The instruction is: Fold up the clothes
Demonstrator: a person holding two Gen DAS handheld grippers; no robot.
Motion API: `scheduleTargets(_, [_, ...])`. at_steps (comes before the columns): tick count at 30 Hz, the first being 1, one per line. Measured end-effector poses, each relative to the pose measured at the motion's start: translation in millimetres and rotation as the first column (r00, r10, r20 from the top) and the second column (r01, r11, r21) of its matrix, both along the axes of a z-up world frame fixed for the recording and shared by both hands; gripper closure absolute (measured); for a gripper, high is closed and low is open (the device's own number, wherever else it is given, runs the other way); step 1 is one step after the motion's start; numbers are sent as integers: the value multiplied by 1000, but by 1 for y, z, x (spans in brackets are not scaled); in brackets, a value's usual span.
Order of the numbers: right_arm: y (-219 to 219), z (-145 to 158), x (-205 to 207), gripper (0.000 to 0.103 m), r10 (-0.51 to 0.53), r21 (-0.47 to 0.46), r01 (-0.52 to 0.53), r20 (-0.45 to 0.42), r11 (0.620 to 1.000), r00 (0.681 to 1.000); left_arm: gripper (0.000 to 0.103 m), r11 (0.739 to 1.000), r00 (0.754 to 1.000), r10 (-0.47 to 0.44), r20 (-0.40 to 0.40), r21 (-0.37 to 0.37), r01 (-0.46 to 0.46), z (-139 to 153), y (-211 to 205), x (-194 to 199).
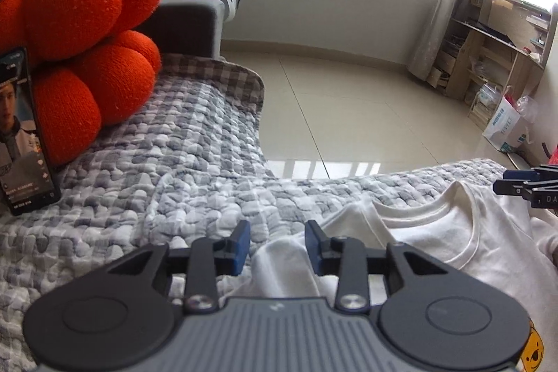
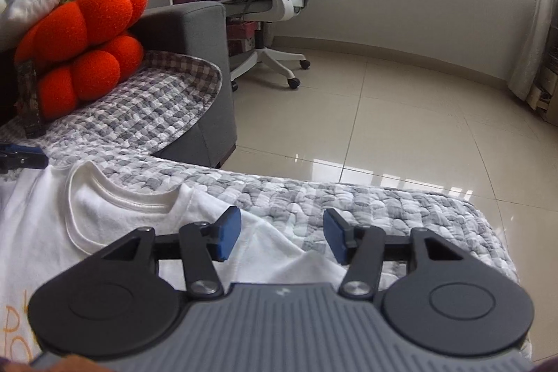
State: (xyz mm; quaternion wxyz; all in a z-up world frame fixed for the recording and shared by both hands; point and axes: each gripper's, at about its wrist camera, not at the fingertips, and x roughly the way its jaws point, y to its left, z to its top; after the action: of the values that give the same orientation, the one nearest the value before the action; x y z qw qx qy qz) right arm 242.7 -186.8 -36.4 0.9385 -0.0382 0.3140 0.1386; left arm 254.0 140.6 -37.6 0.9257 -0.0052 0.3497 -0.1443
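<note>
A white T-shirt [image 1: 436,232] lies flat on the grey checked sofa cover [image 1: 174,145], neckline up and pointing toward the sofa's front edge, the body running back under both cameras. Taking its collar [image 2: 115,197] as the landmark: the left tool [image 1: 277,244] hovers just to the collar's left over the shoulder and sleeve, jaws parted to a middling gap with nothing between them; the right tool [image 2: 280,237] hovers just to the collar's right over the opposite shoulder, jaws wide and empty. The shirt's long axis appears to run from collar toward the person, so each tool sits about equally near its own shoulder, and a fold would likely start from those two points. The hem and most of the body are cut off below the tool bodies; only slivers of an orange print show at the frame edges. Well beyond the collar to the left, an orange pumpkin cushion [image 1: 80,33] props up a phone [image 1: 24,135].
</note>
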Motion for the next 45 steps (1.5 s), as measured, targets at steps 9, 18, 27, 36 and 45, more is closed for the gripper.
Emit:
scheduleTargets(9, [34,-12,-7,87,9,-112,-5,38,994,999,94,999,997,36,70,29,-38,-13,-17,-17])
scheduleTargets(18, [50,-22,4,93,-11,-166,19,46,986,999,95,991,977,122,176,30,-129,4,-19,-18])
scheduleTargets(27, [55,-31,27,93,-53,-183,59,37,981,998,95,984,983,139,123,91,-151,-21,-32,14])
scheduleTargets(36, [30,-1,14,75,-53,5,53,40,999,998,89,987,979,141,147,52,-150,7,-25,-2])
scheduleTargets(45, [49,-4,-8,83,43,51,-42,-9,998,999,99,1000,995,17,99,-2,-17,8,-52,-17])
